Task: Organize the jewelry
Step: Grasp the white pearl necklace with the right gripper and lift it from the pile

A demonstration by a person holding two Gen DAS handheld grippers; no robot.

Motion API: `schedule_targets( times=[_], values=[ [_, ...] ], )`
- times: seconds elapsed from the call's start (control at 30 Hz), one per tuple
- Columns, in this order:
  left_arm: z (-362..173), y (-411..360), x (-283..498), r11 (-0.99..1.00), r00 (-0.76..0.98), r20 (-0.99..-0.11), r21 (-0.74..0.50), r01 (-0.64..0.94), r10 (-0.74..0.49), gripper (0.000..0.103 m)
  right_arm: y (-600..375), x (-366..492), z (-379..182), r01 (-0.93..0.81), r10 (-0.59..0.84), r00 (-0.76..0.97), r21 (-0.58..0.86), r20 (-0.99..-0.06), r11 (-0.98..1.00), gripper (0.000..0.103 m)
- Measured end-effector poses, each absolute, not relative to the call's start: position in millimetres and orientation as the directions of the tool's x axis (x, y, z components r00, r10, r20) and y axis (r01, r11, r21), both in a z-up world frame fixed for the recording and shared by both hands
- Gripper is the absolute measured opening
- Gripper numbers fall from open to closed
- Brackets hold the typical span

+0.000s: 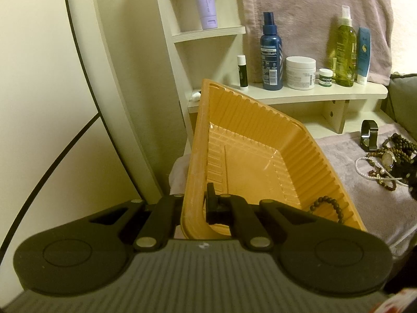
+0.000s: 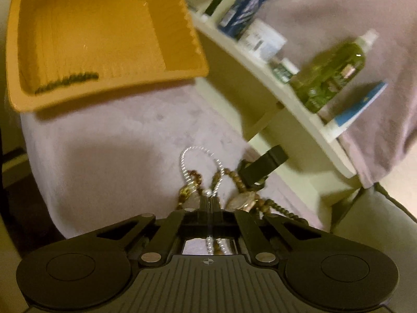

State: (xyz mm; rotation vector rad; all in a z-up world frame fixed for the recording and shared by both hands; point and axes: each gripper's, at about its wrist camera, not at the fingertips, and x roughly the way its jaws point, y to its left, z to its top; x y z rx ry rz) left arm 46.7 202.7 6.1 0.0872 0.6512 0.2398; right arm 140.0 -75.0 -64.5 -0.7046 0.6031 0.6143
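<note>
a: where's the orange tray [image 1: 260, 140] right now?

b: tilted up on the mauve towel [image 1: 365, 195], its left wall clamped between the fingers of the left gripper [image 1: 194, 208], one finger outside the wall and one inside. a dark bead bracelet [image 1: 328, 206] lies inside the tray, against its lower wall.

a: and the rest of the jewelry?

b: heaped on the towel to the right of the tray, well apart from it: brown bead strands [image 1: 398, 143], a white bead necklace [image 1: 370, 172], a round watch face [image 1: 388, 157]. a black watch band [image 1: 368, 134] stands at the far edge of the heap, toward the shelf [image 1: 312, 95].

a: what's the right gripper [image 2: 211, 200] doing?

b: its jaws are pressed together on the white bead necklace, whose loop [image 2: 200, 161] sticks out beyond the fingertips. the brown beads [image 2: 234, 180] and the watch face [image 2: 245, 199] sit just beside the tips. that view is blurred, so finer detail is lost.

a: anything behind the tray?

b: on the shelf, a blue spray bottle [image 1: 271, 54], a white jar [image 1: 301, 73] and a green bottle [image 1: 345, 49].
</note>
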Motion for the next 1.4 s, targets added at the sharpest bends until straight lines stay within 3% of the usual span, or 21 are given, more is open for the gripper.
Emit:
schedule_targets(
  times=[0.2,0.6,1.4],
  values=[
    [6,203,46,0.969,0.772,-0.585,0.155,-0.193,0.248,0.003,-84,140,-34,-0.663,0.330,0.688,-0.376,-0.646,0.647,0.000],
    [7,204,46,0.971,0.776,-0.583,0.136,-0.197,0.240,0.004,-73,140,-74,-0.756,0.281,0.613,-0.445,-0.738,0.481,0.001],
    [9,206,47,0.971,0.774,-0.587,0.124,-0.205,0.238,0.004,-63,149,-93,-0.787,0.304,0.615,-0.541,-0.728,0.296,0.011]
  ],
)
